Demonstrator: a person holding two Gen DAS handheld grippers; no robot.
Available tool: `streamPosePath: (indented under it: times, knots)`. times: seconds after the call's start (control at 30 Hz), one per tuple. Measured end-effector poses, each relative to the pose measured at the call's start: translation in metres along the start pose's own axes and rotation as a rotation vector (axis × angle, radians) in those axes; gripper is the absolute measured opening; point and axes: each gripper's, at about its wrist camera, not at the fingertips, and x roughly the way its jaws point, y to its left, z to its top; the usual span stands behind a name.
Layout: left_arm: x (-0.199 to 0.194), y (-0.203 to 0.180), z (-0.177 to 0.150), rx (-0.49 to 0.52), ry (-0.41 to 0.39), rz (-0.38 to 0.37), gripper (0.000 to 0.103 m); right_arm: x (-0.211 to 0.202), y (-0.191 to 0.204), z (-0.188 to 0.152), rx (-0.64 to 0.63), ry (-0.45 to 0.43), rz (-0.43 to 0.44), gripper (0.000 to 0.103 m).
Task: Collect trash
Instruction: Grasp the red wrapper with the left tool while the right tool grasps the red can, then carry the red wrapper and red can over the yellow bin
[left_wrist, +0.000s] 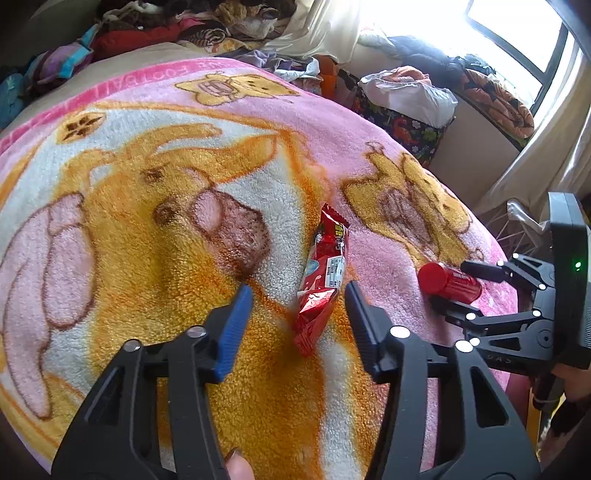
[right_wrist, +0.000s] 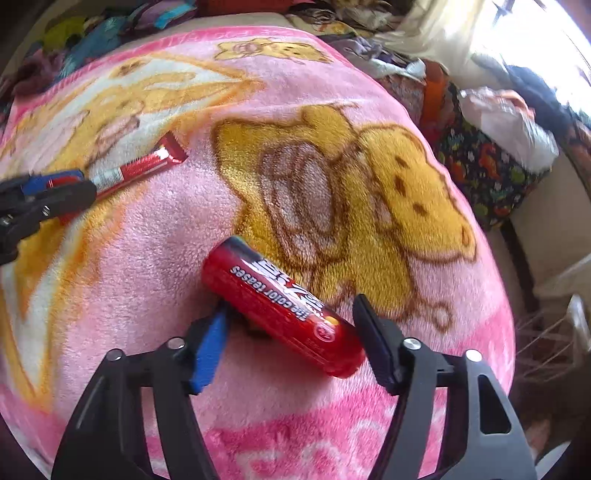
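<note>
A crumpled red snack wrapper (left_wrist: 322, 273) lies on a pink and orange cartoon blanket (left_wrist: 147, 229). My left gripper (left_wrist: 298, 290) stands open astride the wrapper's near end, the blue pad well clear of it and the black pad close beside it. To the right, a red cylindrical tube (right_wrist: 280, 306) with white lettering lies slanted on the blanket. My right gripper (right_wrist: 292, 305) has closed on it, blue pad against its side and black pad at its near end. The right wrist view also shows the wrapper (right_wrist: 147, 166) and the left gripper (right_wrist: 86, 184) at far left.
The blanket's edge drops off to the right, where a white wire basket (left_wrist: 517, 229) stands on the floor. A floral bag (left_wrist: 410, 133) with a white plastic bag (left_wrist: 410, 94) sits beyond the bed. Piled clothes (left_wrist: 166, 26) line the far side. A window (left_wrist: 517, 33) glares.
</note>
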Motion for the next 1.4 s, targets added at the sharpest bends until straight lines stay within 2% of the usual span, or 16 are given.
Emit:
streamPosePath:
  times: [0.07,0.27,0.33,0.43,0.63,1.07,1.4]
  knots:
    - [0.000,-0.002,-0.001,-0.002,0.007,-0.015,0.029,-0.005,-0.002,-0.005,0.041,-0.002,0.011,0.054]
    - [0.000,-0.018,-0.010,0.021,0.038,-0.065,0.010,-0.027,-0.013,-0.029,0.190,-0.042,0.062,0.043]
    - [-0.002,-0.024,-0.013,0.026,0.043,-0.086,0.008,-0.037,-0.024,-0.039,0.283,-0.076,0.117,0.038]
    - [-0.009,-0.036,-0.017,0.048,0.033,-0.115,0.007,-0.052,-0.034,-0.056,0.416,-0.146,0.216,0.032]
    - [-0.022,-0.061,-0.017,0.083,0.015,-0.171,0.006,-0.085,-0.033,-0.082,0.501,-0.261,0.250,0.030]
    - [-0.053,-0.128,-0.023,0.197,-0.025,-0.277,0.006,-0.153,-0.055,-0.139,0.639,-0.424,0.207,0.029]
    - [-0.072,-0.171,-0.039,0.283,-0.036,-0.342,0.006,-0.181,-0.079,-0.184,0.743,-0.483,0.157,0.029]
